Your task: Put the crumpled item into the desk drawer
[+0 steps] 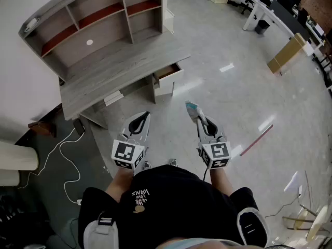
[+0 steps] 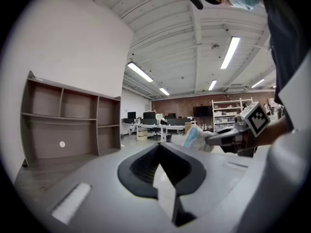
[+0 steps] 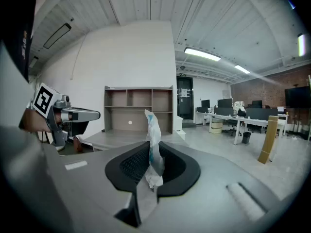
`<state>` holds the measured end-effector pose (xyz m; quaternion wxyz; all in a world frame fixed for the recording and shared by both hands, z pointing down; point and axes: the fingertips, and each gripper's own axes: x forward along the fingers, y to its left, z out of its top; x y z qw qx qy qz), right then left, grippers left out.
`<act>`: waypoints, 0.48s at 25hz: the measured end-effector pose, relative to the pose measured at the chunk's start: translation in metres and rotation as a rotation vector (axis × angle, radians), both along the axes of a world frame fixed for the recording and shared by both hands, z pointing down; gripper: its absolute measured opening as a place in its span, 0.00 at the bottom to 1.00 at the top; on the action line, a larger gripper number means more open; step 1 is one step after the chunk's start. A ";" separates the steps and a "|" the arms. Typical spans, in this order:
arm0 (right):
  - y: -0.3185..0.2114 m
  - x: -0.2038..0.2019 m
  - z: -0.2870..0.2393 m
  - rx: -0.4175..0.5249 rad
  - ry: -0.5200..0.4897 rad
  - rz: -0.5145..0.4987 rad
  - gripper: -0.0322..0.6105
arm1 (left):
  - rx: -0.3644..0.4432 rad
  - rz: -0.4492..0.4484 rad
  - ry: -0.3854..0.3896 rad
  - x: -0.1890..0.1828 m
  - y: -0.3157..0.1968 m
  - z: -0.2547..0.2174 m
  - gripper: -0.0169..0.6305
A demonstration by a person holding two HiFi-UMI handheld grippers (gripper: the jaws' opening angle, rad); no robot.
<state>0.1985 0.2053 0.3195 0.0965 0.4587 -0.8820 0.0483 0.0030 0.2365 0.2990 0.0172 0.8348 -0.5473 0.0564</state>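
Note:
My right gripper is shut on a crumpled white and blue wrapper, which sticks up between its jaws. My left gripper hangs beside it, shut and holding nothing; in the left gripper view its jaws meet with no gap. Ahead stands the grey wooden desk with a shelf hutch on top. Its small drawer at the right end is pulled open. Both grippers hover over the floor, short of the desk. From the left gripper view the wrapper shows at the right.
A white cable and a dark mat lie on the floor at the left. A cardboard box and white office desks stand far right. A red rod lies on the pale floor to my right.

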 end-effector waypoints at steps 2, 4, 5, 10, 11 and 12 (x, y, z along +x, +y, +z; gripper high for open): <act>-0.001 0.005 0.000 0.002 0.004 -0.011 0.12 | -0.004 -0.005 0.000 0.005 -0.001 0.003 0.10; -0.003 0.009 0.001 0.001 0.002 -0.028 0.12 | -0.011 -0.012 0.004 0.011 -0.001 0.007 0.10; -0.003 0.011 0.002 0.000 -0.001 -0.036 0.12 | -0.016 -0.017 0.006 0.014 -0.001 0.010 0.10; -0.007 0.025 0.007 -0.007 0.004 -0.056 0.12 | -0.036 -0.059 0.022 0.025 0.002 0.022 0.10; -0.009 0.027 0.009 -0.011 0.005 -0.057 0.12 | -0.040 -0.067 0.025 0.026 0.003 0.024 0.10; -0.011 0.029 0.011 -0.018 0.004 -0.058 0.12 | -0.047 -0.075 0.026 0.027 0.003 0.027 0.10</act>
